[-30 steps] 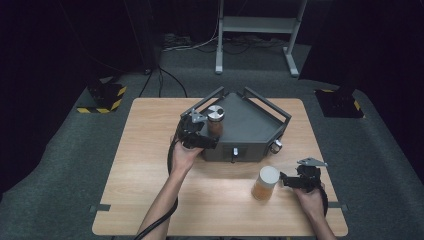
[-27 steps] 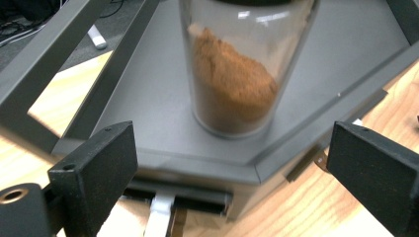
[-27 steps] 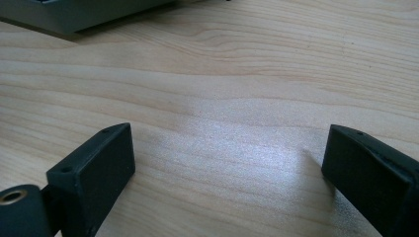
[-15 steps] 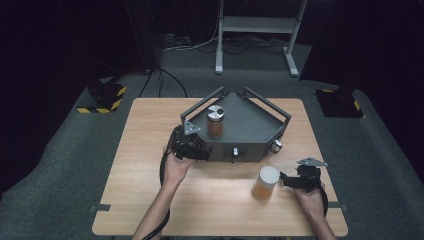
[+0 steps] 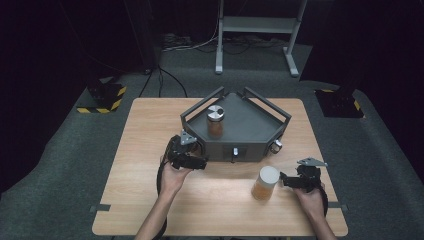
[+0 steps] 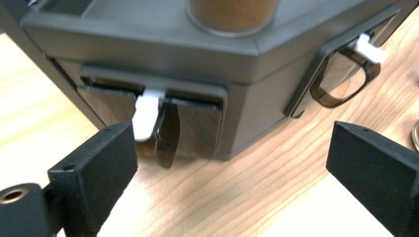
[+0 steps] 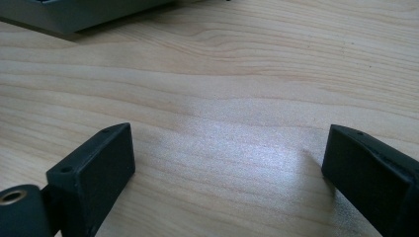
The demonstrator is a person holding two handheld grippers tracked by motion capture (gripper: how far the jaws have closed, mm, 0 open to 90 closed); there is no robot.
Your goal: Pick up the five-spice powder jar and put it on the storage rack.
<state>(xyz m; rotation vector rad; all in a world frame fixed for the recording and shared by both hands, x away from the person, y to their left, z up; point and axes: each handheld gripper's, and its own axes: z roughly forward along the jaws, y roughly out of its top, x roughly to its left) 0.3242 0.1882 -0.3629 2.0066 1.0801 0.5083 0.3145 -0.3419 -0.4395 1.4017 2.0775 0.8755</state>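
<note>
A dark grey tray [image 5: 250,122] with raised rails sits at the table's middle. On it stands a jar [image 5: 215,120] of brown contents with a silver lid; its base shows at the top of the left gripper view [image 6: 232,12]. A second jar [image 5: 265,182] with a white lid stands on the wood in front of the tray. My left gripper [image 5: 199,158] is open at the tray's front left wall, its jaws [image 6: 232,158] wide apart and facing a white latch [image 6: 146,116]. My right gripper [image 5: 286,181] is open just right of the white-lidded jar, with bare wood between its jaws [image 7: 227,153].
The wooden table [image 5: 150,130] has free room at left and along the front edge. A second white latch [image 6: 368,47] sits on the tray's adjoining wall. A corner of the tray [image 7: 74,15] shows far off in the right gripper view. Dark floor and a metal stand [image 5: 255,30] lie behind.
My left gripper has let go of the silver-lidded jar on the tray and drawn back toward the person, down to the tray's front left wall. The right gripper has stayed put.
</note>
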